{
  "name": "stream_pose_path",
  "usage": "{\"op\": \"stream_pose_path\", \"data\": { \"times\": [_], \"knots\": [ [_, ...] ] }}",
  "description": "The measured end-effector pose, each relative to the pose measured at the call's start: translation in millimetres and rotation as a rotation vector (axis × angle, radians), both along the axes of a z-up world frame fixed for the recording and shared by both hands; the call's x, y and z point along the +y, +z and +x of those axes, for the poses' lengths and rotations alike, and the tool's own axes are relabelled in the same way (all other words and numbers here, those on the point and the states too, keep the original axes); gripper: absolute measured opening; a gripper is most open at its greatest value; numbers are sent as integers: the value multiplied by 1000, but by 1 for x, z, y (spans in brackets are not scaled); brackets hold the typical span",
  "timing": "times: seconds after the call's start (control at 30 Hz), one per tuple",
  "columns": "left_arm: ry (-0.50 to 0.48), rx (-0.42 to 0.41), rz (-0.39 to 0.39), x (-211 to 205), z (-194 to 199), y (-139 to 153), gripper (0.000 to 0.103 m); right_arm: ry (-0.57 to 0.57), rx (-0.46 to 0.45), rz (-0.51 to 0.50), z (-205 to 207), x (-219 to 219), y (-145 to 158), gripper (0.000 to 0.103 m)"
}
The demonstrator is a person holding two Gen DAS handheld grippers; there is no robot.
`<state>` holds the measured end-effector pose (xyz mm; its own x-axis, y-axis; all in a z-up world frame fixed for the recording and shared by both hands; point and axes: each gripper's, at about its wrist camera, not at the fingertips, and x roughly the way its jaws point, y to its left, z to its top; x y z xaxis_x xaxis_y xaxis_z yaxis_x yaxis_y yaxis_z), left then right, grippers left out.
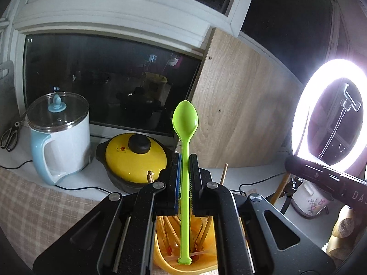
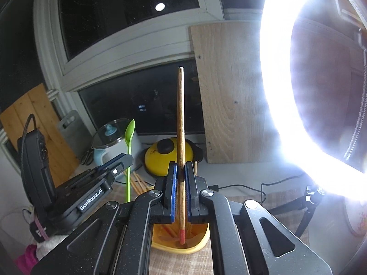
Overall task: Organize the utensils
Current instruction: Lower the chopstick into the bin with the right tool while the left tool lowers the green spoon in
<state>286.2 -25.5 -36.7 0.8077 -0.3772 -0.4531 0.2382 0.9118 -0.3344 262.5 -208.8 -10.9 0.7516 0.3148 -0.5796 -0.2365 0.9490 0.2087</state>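
A green plastic spoon [image 1: 185,158] stands upright, bowl up, with my left gripper [image 1: 184,174] shut on its handle. Its lower end hangs over a yellow utensil holder [image 1: 165,263] that contains several wooden chopsticks. In the right wrist view my right gripper [image 2: 180,178] is shut on a wooden chopstick [image 2: 180,123] with a red tip, held upright with that tip down inside the yellow holder [image 2: 197,245]. The left gripper [image 2: 119,162] with the spoon [image 2: 129,142] shows at the left of that view.
A yellow-lidded pot [image 1: 135,158] and a white and blue electric kettle [image 1: 60,137] stand behind the holder under a dark window. A wooden board [image 1: 236,105] leans on the wall. A bright ring light [image 1: 330,114] on a stand fills the right. Scissors [image 1: 10,135] lie far left.
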Motion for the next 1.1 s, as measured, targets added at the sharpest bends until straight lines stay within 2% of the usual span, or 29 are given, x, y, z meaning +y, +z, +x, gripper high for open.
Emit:
{"op": "stream_pose_path", "data": {
  "times": [0.3, 1.03, 1.1],
  "knots": [
    [-23, 14, 17, -4, -3, -15, 5, 2, 48, 3, 12, 5, -26, 5],
    [-31, 71, 36, 9, -38, -29, 5, 60, 167, 78, -10, -5, -70, 5],
    [-24, 75, 41, 11, -41, -28, 13, 57, 169, 72, -13, -6, -71, 5]
  ]
}}
